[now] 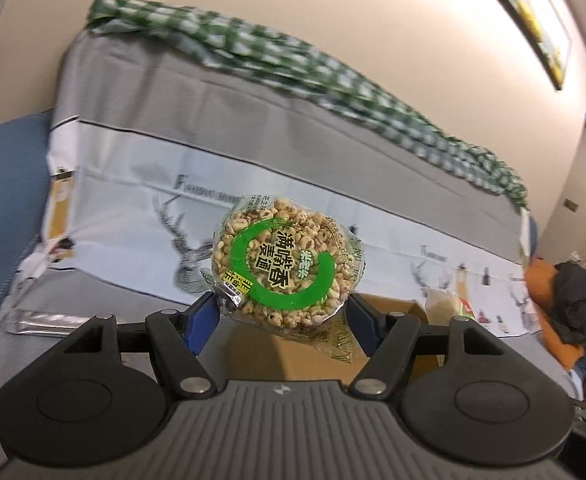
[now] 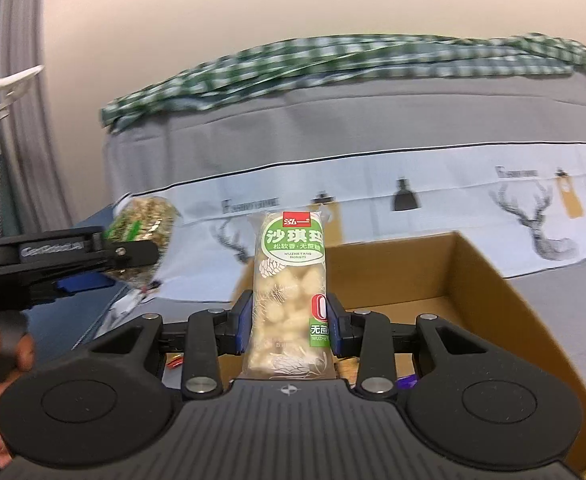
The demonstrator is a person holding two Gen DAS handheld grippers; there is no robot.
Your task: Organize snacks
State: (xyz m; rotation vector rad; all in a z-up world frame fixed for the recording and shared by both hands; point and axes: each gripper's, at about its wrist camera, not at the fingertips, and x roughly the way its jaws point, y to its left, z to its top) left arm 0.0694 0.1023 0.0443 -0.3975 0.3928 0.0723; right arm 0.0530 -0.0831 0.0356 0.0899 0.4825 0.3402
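Cardboard box [image 2: 493,280] rim beneath tongs [image 2: 289,320]

— What is seen of the wrappers?
— Glossy clear plastic is seen on the round puffed-grain cake [image 1: 287,270] and the sachima bar [image 2: 289,300].
— And the box?
— Matt brown cardboard box [image 2: 505,300]; woven checked cloth [image 1: 333,68] is seen behind.

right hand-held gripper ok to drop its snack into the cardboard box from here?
Probably yes. The right hand-held gripper is shut on the long sachima pack, and the cardboard box sits open-topped directly ahead and below, with nothing between them. The left hand-held gripper is off to the side.
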